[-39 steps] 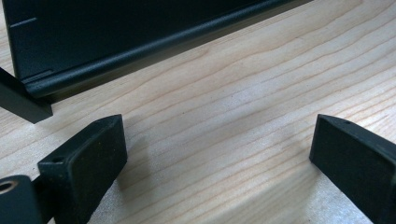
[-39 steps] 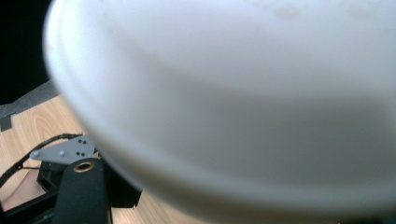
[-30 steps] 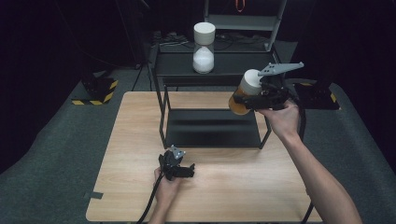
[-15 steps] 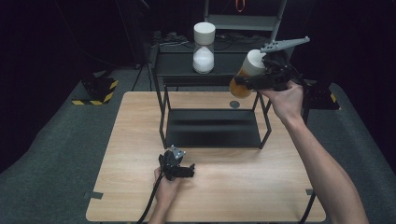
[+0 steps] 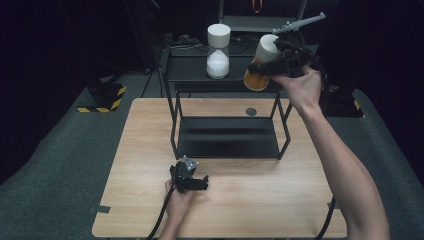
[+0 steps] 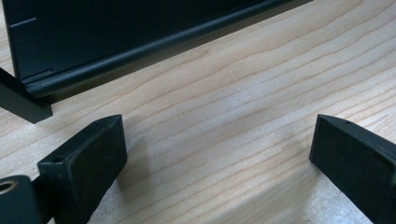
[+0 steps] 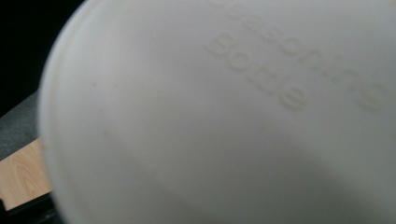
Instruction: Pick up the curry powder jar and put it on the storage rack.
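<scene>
Orange-bottomed seasoning bottle [image 5: 261, 62] hangs tilted above the black rack's [image 5: 280, 132] top shelf, white lid up-right, long axis leaning, clamped in your right gripper [image 5: 274, 67]. Level it upright beside the white bottle [image 5: 218, 51] before lowering. Your left gripper [image 5: 188, 177] rests apart on the counter [image 5: 140, 150].

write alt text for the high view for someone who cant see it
The right gripper holds a tilted white-lidded bottle of orange contents in the air beside a white-filled bottle on a black shelf rack's top tier. The left gripper rests open on the wooden table.
</scene>
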Demonstrator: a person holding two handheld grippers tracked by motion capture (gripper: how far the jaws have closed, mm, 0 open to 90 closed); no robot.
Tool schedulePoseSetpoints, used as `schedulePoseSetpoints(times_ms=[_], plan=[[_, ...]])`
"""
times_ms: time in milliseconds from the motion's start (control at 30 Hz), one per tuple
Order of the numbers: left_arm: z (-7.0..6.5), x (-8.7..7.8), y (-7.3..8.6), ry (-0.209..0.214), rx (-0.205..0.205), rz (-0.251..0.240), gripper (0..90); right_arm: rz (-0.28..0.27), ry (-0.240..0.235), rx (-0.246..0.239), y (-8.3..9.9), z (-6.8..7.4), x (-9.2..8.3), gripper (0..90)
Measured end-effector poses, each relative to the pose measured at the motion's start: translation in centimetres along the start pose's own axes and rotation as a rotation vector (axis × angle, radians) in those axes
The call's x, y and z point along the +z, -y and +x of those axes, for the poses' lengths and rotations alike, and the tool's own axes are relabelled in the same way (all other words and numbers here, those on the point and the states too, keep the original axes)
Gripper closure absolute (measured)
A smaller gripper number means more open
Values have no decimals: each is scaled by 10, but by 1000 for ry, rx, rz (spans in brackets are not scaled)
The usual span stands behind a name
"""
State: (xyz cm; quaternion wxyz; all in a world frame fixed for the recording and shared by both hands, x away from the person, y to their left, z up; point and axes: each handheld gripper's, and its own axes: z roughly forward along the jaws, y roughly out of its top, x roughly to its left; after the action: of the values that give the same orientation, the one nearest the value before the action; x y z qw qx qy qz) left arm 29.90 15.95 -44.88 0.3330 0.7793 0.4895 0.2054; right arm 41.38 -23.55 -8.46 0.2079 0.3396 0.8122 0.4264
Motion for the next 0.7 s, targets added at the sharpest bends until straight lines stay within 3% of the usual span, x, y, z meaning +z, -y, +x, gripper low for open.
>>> schedulePoseSetpoints(times_ms=[200,467,700], plan=[[0,0,0,1,-2,-1,38,59,76,2,-27,11,16,313],[0,0,0,0,1,-2,38,118,140,37,-54,15,41,313],[0,0,0,1,-1,-2,38,151,159,74,-64,14,59,314]])
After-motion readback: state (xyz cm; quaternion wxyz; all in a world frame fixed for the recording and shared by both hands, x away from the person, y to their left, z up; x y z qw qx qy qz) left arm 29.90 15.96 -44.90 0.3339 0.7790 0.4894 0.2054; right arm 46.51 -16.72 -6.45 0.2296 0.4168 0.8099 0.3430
